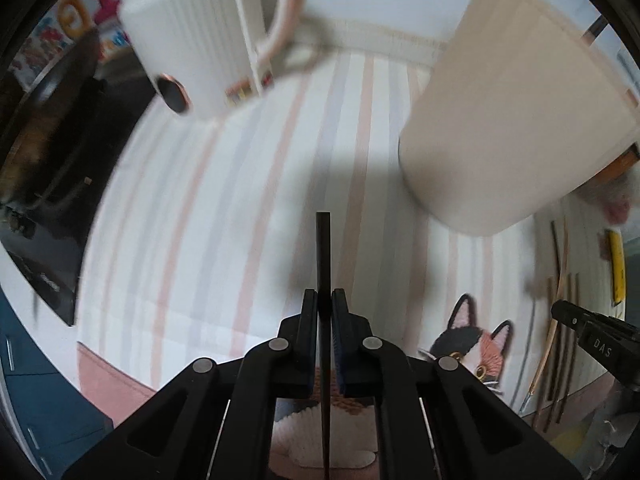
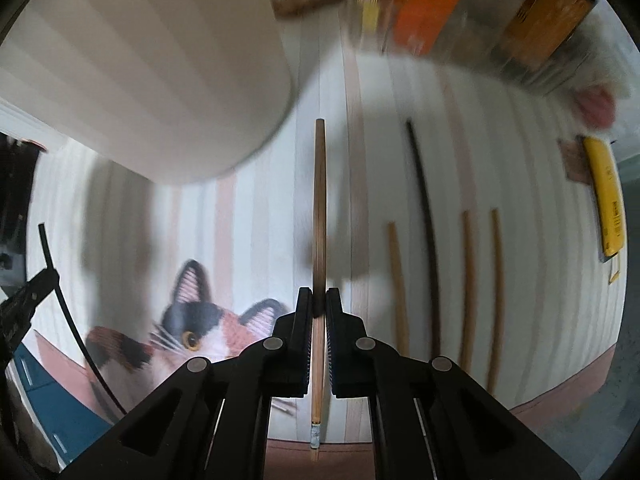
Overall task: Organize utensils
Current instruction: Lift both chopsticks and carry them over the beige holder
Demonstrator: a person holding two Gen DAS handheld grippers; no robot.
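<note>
So your left gripper [image 1: 323, 300] is clamped tight on a black chopstick [image 1: 322, 248], which sticks out past the fingertips over the striped cloth [image 1: 224, 208]. Your right gripper [image 2: 319, 300] is doing the same thing with a brown wooden chopstick [image 2: 319, 200], pinched between the pads and pointing out ahead over the same cloth. Both cameras look steeply down at the table.

The beige cup [image 1: 512, 112] sits ahead and to the right in the left wrist view, and a white ribbed holder [image 1: 192, 36] is off to the upper left, both a bit blurred. The rest of the sticks are on the cloth right of your right gripper: another black chopstick [image 2: 424, 208] plus three brown loose chopsticks [image 2: 466, 280] lying roughly parallel. There's a calico cat patch [image 2: 188, 332] on the cloth, near both grippers.
</note>
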